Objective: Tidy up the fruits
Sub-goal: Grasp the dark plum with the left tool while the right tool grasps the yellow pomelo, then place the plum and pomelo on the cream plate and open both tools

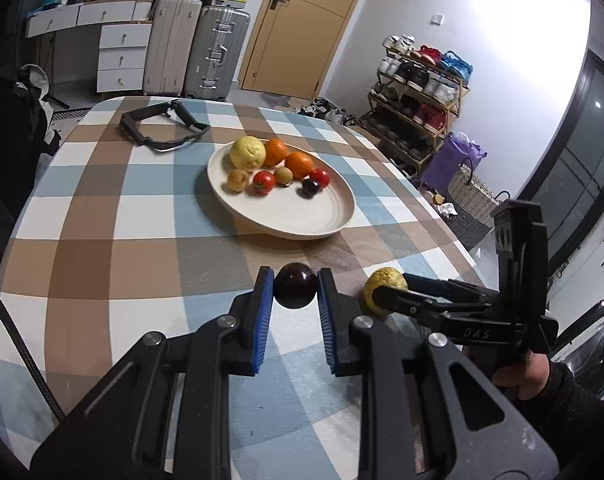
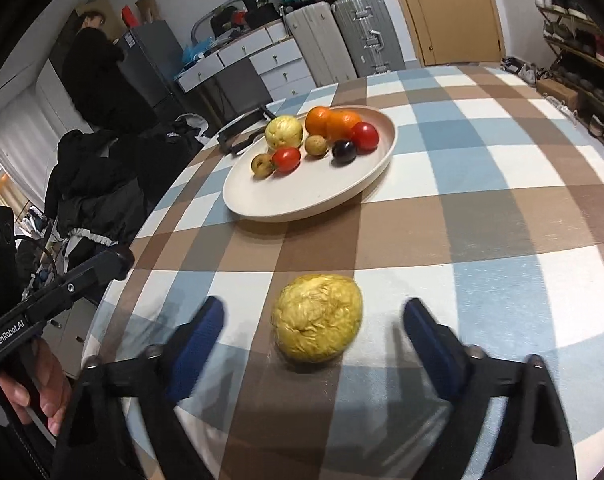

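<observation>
Left gripper (image 1: pixel 295 287) is pinching a dark plum (image 1: pixel 295 286) between its blue pads, fruit seated right at the fingertips, over the near part of the checked worktop (image 1: pixel 113 240). Right gripper (image 2: pixel 314 320) is spread wide, fingers either side of a wrinkled yellow fruit (image 2: pixel 317 317) that sits on the cloth; pads not touching it as far as I can tell. In the left wrist view that same yellow fruit (image 1: pixel 384 290) lies just right of the plum, so both tools are working close together near the front edge. Plate (image 1: pixel 302 220) sits further back toward the middle, already carrying a large yellow citrus (image 1: pixel 247 152), two oranges (image 1: pixel 287 158), two tomatoes, another dark plum and a couple of small brownish fruits, all bunched on its far half; near half is bare. Risks, my read: plum is round, glossy and held only at the tips, so a tilt or quick swing could squirt it out and roll it off the table. Yellow fruit looks soft and uneven; an off-centre close could nudge it toward the near edge or bruise it. Grippers could clip each other if both lift at once. Dropping into the crowded far side could knock the loose tomatoes rolling.
</observation>
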Tool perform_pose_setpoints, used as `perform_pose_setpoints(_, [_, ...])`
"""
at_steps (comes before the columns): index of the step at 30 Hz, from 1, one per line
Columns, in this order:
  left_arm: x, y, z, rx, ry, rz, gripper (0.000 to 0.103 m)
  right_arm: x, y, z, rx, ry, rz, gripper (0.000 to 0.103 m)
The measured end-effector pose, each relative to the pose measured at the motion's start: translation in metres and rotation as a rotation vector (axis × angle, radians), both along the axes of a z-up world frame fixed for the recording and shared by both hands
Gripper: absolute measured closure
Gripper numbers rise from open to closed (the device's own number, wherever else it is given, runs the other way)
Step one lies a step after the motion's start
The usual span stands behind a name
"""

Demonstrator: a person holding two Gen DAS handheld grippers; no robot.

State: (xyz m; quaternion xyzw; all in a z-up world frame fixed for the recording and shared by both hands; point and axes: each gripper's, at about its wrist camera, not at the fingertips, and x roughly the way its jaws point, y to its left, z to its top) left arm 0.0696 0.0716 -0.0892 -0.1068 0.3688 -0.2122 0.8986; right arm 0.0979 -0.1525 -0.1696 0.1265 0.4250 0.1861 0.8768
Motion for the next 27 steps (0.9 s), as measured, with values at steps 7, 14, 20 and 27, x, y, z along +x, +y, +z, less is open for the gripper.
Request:
perform_pose_setpoints(7, [0.007, 0.007, -0.004, -0.001, -0.002, 0.014, 0.084, 0.004, 0.009, -0.007, -0.026, 0.033, 0.027, 0.053])
perform_pose_setpoints(14, [0.014, 0.003, -0.005, 0.003, 0.002, 0.018, 0.084, 0.002, 0.006, -0.007, -0.041, 0.022, 0.019, 0.053])
perform_pose_setpoints(20, [0.026, 0.001, -0.007, 0.010, 0.016, 0.037, 0.084, 0.002, -0.001, -0.002, -0.026, -0.001, 0.009, 0.053])
perform_pose_setpoints(27, [0.050, -0.006, -0.003, 0.033, 0.015, 0.050, 0.084, 0.010, -0.005, 0.021, -0.002, -0.050, 0.020, 0.053])
